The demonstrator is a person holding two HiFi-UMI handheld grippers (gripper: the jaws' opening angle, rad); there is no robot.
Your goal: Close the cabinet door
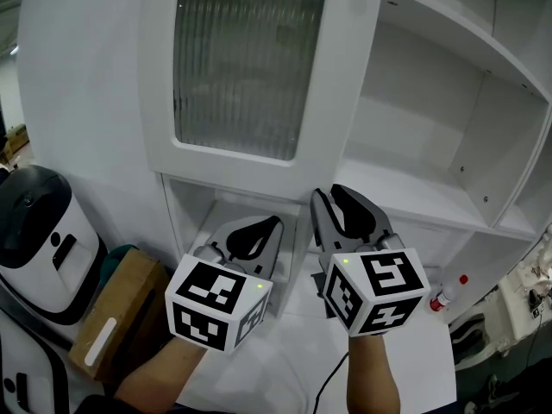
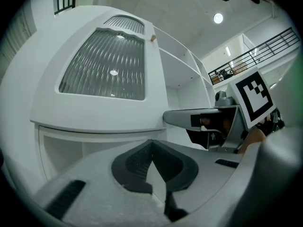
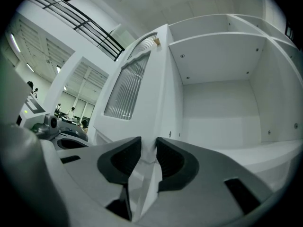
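The white cabinet door (image 1: 241, 67) has a ribbed glass pane and stands swung out from the open shelf compartment (image 1: 423, 110). My right gripper (image 1: 335, 198) grips its free edge low down. In the right gripper view, the door's edge (image 3: 150, 141) runs between the two dark pads, and the right gripper (image 3: 148, 151) is shut on it. My left gripper (image 1: 259, 231) hovers below the door to the left. Its tips meet with nothing between them, as the left gripper view shows (image 2: 152, 151). That view also catches the right gripper (image 2: 203, 119) at the door's edge.
A white and black appliance (image 1: 39, 231) stands at the left with a cardboard box (image 1: 116, 313) beside it. A small bottle with a red cap (image 1: 448, 294) lies at the lower right. The cabinet's shelf board (image 3: 246, 148) juts out right of the door.
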